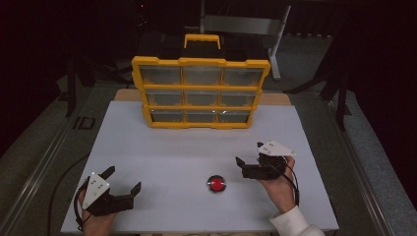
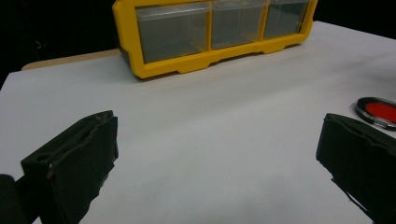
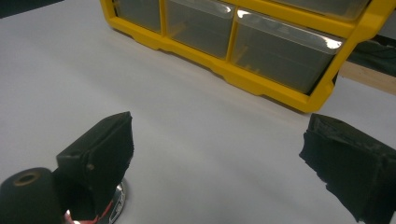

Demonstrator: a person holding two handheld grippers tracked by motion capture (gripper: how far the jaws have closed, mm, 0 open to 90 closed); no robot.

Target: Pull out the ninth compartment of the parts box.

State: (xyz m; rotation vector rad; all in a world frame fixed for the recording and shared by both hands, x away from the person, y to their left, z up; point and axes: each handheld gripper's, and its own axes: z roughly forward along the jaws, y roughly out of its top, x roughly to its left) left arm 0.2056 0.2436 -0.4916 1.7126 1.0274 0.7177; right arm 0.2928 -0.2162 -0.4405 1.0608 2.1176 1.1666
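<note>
A yellow drawer cabinet (image 1: 200,92) with clear drawers stands upright at the back middle of the white table (image 1: 162,147). A red push button (image 1: 216,183) sits near the table's front, between the two hands. My left gripper (image 1: 123,180) rests at the front left corner, open and holding nothing. In the left gripper view its jaws stand wide apart over bare table, with the button (image 2: 380,111) at the right edge. My right gripper (image 1: 250,153) is open just right of the button. The button (image 3: 116,205) peeks out under its left jaw.
The cabinet's bottom row of drawers (image 2: 210,28) faces both grippers across bare table. A wooden board (image 3: 369,77) edges the table behind the cabinet. Metal rails (image 1: 44,162) run along the table's left and right sides. A white sleeve (image 1: 295,223) shows at the right wrist.
</note>
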